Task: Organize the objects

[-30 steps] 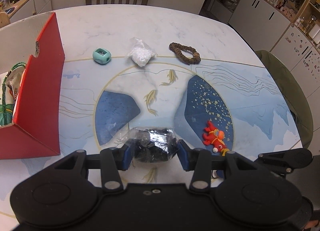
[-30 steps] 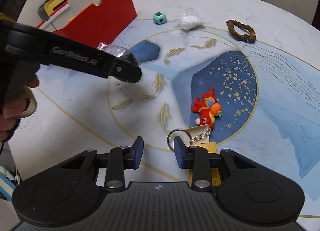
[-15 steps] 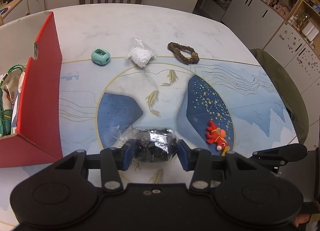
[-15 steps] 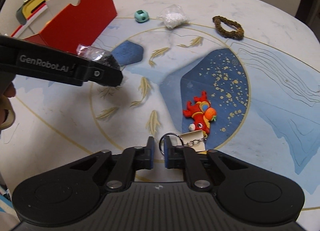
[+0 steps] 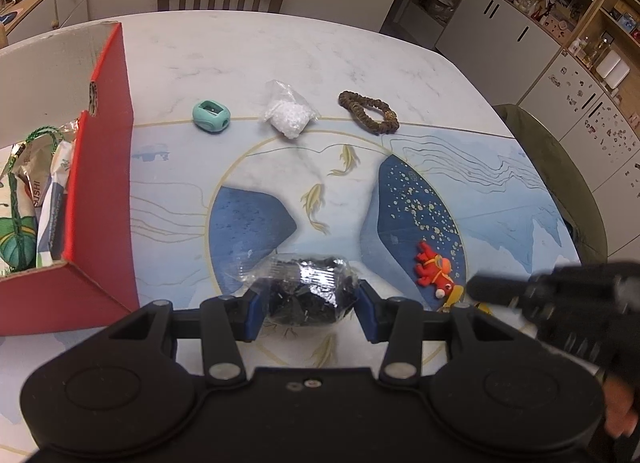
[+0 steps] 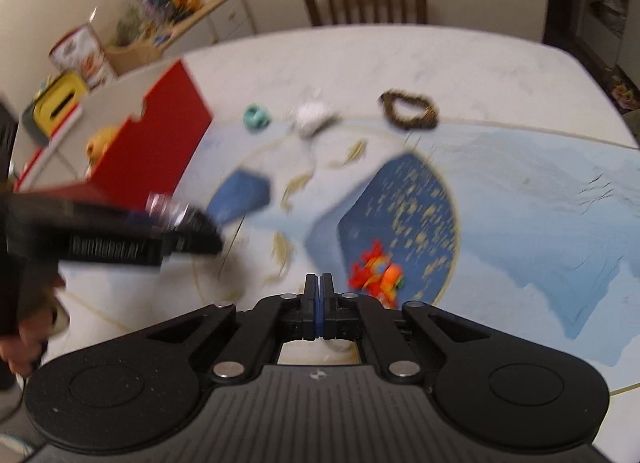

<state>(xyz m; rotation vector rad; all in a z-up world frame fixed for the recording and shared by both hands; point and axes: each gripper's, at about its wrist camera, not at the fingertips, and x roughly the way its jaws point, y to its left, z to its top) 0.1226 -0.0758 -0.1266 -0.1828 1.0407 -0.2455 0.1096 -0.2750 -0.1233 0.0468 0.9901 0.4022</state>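
Looking from the left wrist:
Left gripper (image 5: 307, 305): its two blue-padded fingers stand at a middle width and press on both sides of a clear bag of black pieces (image 5: 306, 289), held above the table (image 5: 240, 51).
Red box (image 5: 100, 191): open cardboard box at the left, on the table; inside it are paper packets and a green cord.
Far row on the table: a teal sharpener (image 5: 211, 116), a small bag of white beads (image 5: 289, 115) and a brown scrunchie (image 5: 369, 111), each apart from the others.
Red toy keychain (image 5: 434, 269): lies on the dark blue patch of the table print, to the right of the held bag.
Right gripper (image 5: 560, 295): enters blurred from the right edge, near the toy.

Looking from the right wrist (much motion blur):
Right gripper (image 6: 319, 291): the fingers are pressed together, pad against pad; I cannot tell if something thin is between them.
Red toy keychain (image 6: 376, 277): just beside the fingertips, to the right.
Left gripper (image 6: 192, 231): seen from the side at the left, with the shiny bag (image 6: 168, 209) at its tip, in front of the red box (image 6: 160, 151).
Hand (image 6: 28, 339): grips the handle of the left gripper at the left edge.
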